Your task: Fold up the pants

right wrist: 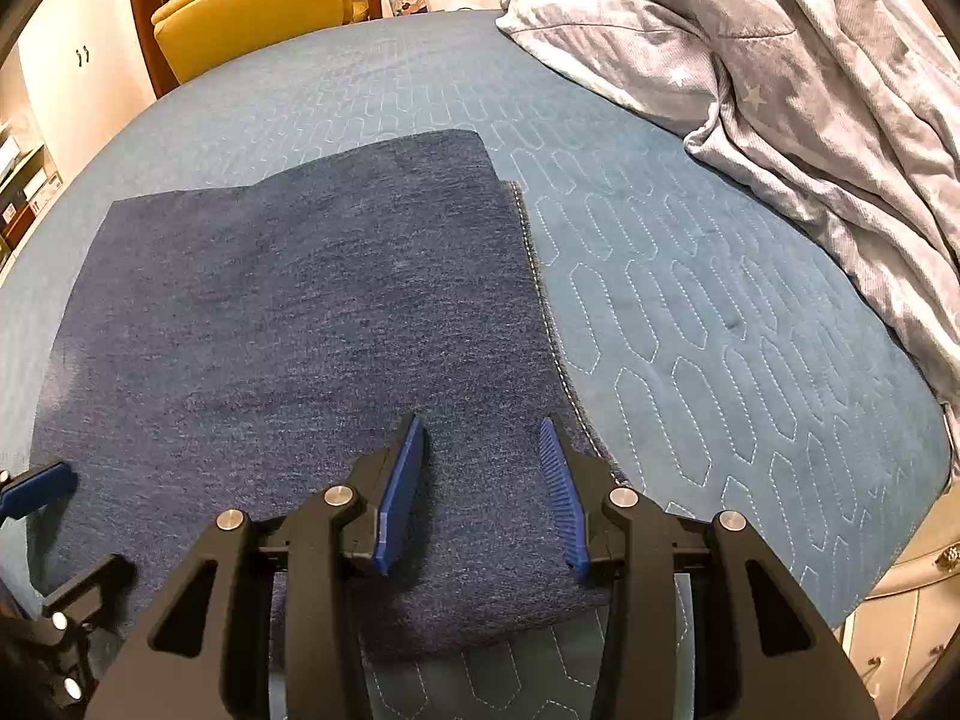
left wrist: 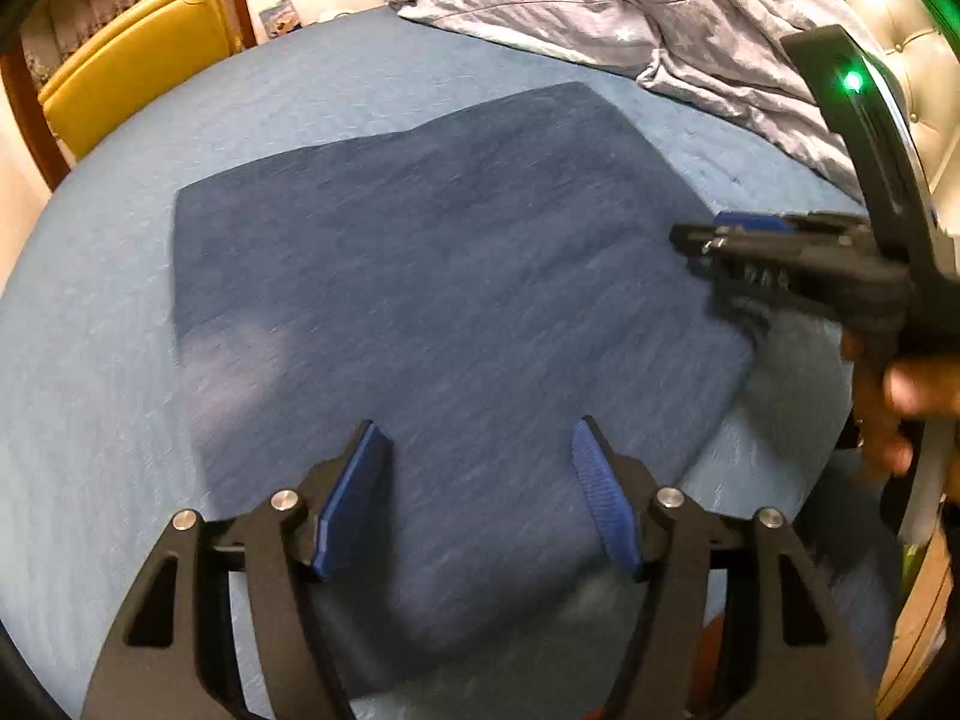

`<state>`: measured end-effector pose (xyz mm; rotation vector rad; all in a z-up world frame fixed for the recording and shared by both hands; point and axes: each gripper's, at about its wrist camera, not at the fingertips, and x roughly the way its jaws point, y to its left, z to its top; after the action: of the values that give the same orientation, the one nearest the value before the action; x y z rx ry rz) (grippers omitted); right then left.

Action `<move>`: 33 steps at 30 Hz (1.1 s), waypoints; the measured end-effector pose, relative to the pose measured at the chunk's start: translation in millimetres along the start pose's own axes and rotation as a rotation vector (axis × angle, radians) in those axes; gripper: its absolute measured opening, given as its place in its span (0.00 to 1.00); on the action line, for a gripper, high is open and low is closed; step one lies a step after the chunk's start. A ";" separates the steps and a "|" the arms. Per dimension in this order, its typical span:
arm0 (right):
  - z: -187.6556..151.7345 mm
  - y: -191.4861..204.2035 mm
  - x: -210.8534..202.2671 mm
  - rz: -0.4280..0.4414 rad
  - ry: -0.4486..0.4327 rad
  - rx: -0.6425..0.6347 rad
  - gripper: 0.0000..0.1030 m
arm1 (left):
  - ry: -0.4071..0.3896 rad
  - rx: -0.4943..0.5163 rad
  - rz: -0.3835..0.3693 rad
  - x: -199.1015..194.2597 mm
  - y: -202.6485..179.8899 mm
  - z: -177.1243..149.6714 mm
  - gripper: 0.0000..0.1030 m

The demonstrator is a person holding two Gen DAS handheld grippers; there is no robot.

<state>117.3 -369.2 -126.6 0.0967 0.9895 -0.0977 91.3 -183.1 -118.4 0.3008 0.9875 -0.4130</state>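
Dark blue denim pants (left wrist: pixel 432 276) lie folded flat in a rough rectangle on the blue quilted bed (left wrist: pixel 120 360); they also show in the right wrist view (right wrist: pixel 300 330), with a stitched seam along their right edge. My left gripper (left wrist: pixel 477 480) is open and empty, hovering over the near part of the pants. My right gripper (right wrist: pixel 480 474) is open and empty over the pants' near right part; it also shows in the left wrist view (left wrist: pixel 720 234), at the pants' right edge. The left gripper's fingers (right wrist: pixel 36 489) show at the left border of the right wrist view.
A rumpled grey star-print duvet (right wrist: pixel 780 90) lies on the far right of the bed (right wrist: pixel 720 330). A yellow armchair (right wrist: pixel 252 6) stands beyond the bed's far edge. A tufted headboard (left wrist: pixel 900 30) is at the right. A cabinet (right wrist: pixel 900 630) stands below the near right edge.
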 end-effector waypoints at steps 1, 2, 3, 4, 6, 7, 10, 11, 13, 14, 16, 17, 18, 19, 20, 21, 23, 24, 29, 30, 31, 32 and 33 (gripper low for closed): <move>0.2 -1.8 -2.6 0.009 -0.002 0.013 0.39 | -0.001 -0.010 0.002 -3.1 2.9 -2.6 0.64; -0.1 -3.1 -5.5 0.016 -0.004 0.022 0.39 | -0.007 -0.027 0.001 -9.2 7.5 -6.8 0.64; 0.1 -5.7 -11.5 0.028 -0.015 0.040 0.39 | -0.013 -0.038 0.008 -14.0 10.1 -9.4 0.64; 0.3 -7.9 -16.2 0.040 -0.031 0.056 0.39 | -0.019 -0.045 0.018 -18.0 12.4 -11.8 0.64; -0.2 -8.7 -21.3 0.030 -0.042 0.051 0.39 | -0.026 -0.067 0.052 -24.7 20.2 -17.0 0.64; -1.1 -8.6 -17.5 -0.003 -0.020 0.033 0.38 | -0.026 -0.073 0.070 -25.9 23.7 -18.2 0.64; -10.6 -19.3 -11.0 -0.034 0.006 0.050 0.41 | -0.037 -0.110 0.109 -29.8 36.3 -13.4 0.62; -11.6 -21.3 -13.3 -0.030 0.011 0.058 0.45 | -0.053 -0.116 0.101 -32.0 38.5 -7.7 0.62; -11.6 -20.2 -23.4 -0.081 0.007 0.060 0.48 | -0.085 -0.092 0.084 -30.0 35.3 9.9 0.62; -11.9 -20.4 -27.4 -0.083 0.006 0.064 0.48 | -0.113 -0.064 0.084 -25.4 29.6 25.3 0.62; -14.9 -22.1 -34.9 -0.091 0.013 0.081 0.48 | -0.136 -0.014 0.053 -10.3 16.0 54.6 0.55; -17.1 -24.3 -38.5 -0.090 0.018 0.099 0.48 | -0.134 0.005 0.017 1.2 7.3 72.9 0.44; -18.5 -26.0 -40.7 -0.087 0.019 0.108 0.48 | -0.128 0.020 -0.008 14.2 -1.9 89.6 0.39; -20.0 -26.4 -43.0 -0.088 0.020 0.112 0.48 | -0.113 0.044 -0.032 27.9 -11.6 103.9 0.38; -22.1 -25.4 -46.0 -0.095 0.022 0.110 0.48 | -0.086 0.058 -0.073 42.8 -19.6 116.8 0.35; -23.8 -24.1 -48.1 -0.097 0.022 0.105 0.48 | -0.058 0.057 -0.096 57.4 -25.8 128.6 0.31; -25.4 -24.2 -50.6 -0.100 0.021 0.105 0.48 | -0.024 0.068 -0.094 81.2 -38.3 147.2 0.31; -26.2 -25.6 -52.1 -0.101 0.022 0.114 0.48 | -0.011 0.080 -0.089 90.2 -44.1 152.7 0.31; -29.8 -24.5 -57.5 -0.104 0.028 0.125 0.48 | -0.009 0.125 -0.037 96.6 -57.8 161.8 0.33; -31.1 -22.8 -61.2 -0.098 0.026 0.126 0.48 | -0.018 0.095 -0.064 86.0 -53.1 160.6 0.34; -31.8 -21.8 -64.9 -0.095 0.020 0.129 0.49 | -0.040 0.058 -0.094 68.2 -47.5 156.2 0.36; -33.1 -20.2 -71.3 -0.096 0.011 0.135 0.50 | -0.056 0.039 -0.100 55.9 -45.5 151.7 0.48; -34.8 -18.3 -77.5 -0.097 0.004 0.140 0.54 | -0.075 0.014 -0.097 39.3 -41.4 143.6 0.65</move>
<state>43.8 -380.0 -81.4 0.1771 0.9909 -0.2553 197.3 -288.7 -79.6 0.2488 0.9288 -0.5158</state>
